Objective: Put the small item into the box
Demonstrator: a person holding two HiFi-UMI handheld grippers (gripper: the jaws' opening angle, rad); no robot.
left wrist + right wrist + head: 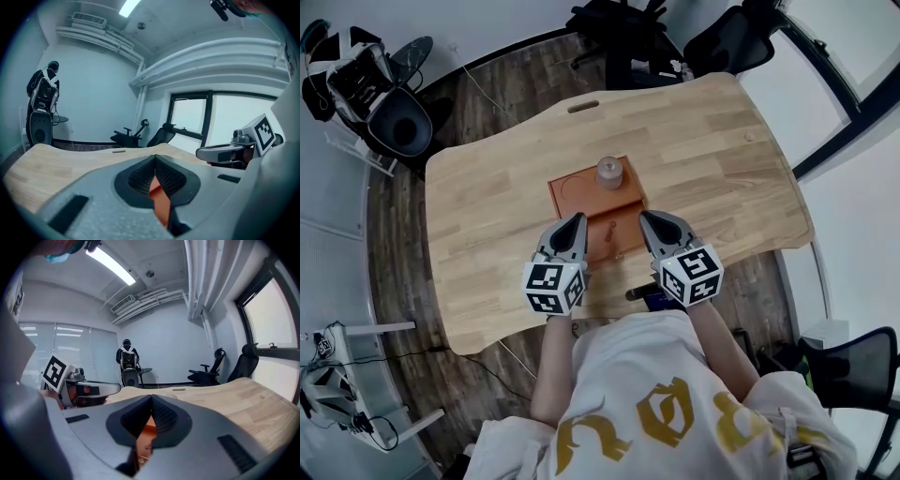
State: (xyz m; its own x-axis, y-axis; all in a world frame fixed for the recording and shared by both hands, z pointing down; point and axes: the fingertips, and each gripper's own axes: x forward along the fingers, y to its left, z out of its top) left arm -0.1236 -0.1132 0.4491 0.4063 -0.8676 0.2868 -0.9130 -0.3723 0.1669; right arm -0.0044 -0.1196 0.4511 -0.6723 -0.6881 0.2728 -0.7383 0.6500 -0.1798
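The small item [613, 242] is lying on the near half of the orange box [572, 192], between the two gripper tips. Its long axis is seemingly pointing away from the person. The left hand-held gripper [574, 230] and right hand-held gripper [652, 225] are hovering beside it, jaws closed on nothing, about equally near. A jar [609, 172] is standing on the far half. The item's shape is proving too small to resolve.

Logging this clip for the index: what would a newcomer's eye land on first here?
A flat orange box stands out at the middle of the wooden table, with a small round greyish item at its far end. Nearer the person, the left gripper and right gripper are held side by side over the box's near end, jaws together, gripping nothing.
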